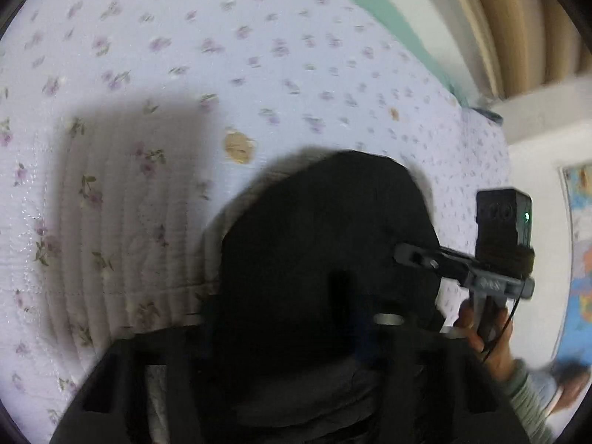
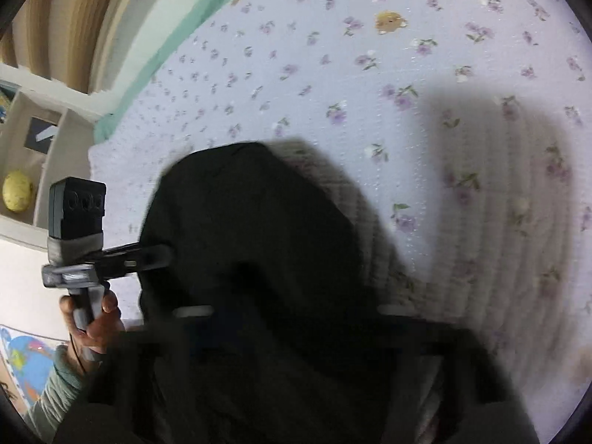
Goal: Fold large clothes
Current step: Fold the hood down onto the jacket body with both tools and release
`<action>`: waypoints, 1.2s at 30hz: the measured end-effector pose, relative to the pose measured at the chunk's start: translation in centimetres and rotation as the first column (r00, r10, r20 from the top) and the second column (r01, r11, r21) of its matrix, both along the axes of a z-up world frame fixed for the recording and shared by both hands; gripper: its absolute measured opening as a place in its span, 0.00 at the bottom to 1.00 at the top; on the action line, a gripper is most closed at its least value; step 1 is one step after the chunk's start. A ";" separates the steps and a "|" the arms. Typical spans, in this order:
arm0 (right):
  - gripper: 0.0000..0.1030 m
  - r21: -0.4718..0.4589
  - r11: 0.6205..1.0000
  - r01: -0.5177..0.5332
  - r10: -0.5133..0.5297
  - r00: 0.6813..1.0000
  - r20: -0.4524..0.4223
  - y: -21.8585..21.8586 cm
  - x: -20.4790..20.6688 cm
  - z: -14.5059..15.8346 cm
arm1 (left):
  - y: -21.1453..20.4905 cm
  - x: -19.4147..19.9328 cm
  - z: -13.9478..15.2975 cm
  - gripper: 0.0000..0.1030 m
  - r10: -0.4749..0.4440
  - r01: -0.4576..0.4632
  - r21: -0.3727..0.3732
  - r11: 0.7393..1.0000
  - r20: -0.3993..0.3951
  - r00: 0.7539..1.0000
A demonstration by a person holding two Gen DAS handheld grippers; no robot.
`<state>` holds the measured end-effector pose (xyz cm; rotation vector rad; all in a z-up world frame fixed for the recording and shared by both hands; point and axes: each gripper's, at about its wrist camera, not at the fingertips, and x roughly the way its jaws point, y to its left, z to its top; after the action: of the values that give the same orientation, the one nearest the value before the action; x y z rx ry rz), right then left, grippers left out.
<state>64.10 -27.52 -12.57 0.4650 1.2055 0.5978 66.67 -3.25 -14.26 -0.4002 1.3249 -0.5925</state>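
bed edge: green border [image 1: 388,18] runs along upper right of left view; floral quilt [image 1: 185,55] bare across upper left.
garment: black garment [image 1: 325,229] hangs lower centre in both views, lifted off quilt, long axis roughly vertical (blurred).
left gripper [image 2: 162,255]: fingers closed into garment's left side.
right gripper [image 1: 405,253]: clamped on garment's right side.
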 end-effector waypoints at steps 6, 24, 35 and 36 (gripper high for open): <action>0.17 -0.130 0.989 -0.073 0.101 0.968 0.228 1.7 -7.6 6.9 | -1.3 -7.4 8.3 0.22 -0.123 0.114 0.046 0.992 0.260 0.958; 0.22 -0.383 0.920 0.081 0.084 0.915 0.395 7.2 -45.5 11.9 | -0.9 -42.8 14.5 0.38 -0.274 0.114 0.393 0.912 0.378 0.884; 0.28 -0.321 0.946 0.029 -0.007 0.997 0.072 5.0 -51.7 4.0 | 4.7 -51.3 6.5 0.42 -0.230 0.084 0.571 0.817 0.188 0.955; 0.29 -0.324 0.945 0.044 -0.018 0.996 0.083 4.5 -52.2 4.6 | 5.4 -51.2 6.9 0.42 -0.209 0.068 0.569 0.820 0.187 0.960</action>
<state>11.93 -23.00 -7.94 0.1781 1.1920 0.3757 15.43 2.18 -7.40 0.2522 1.2292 -0.3324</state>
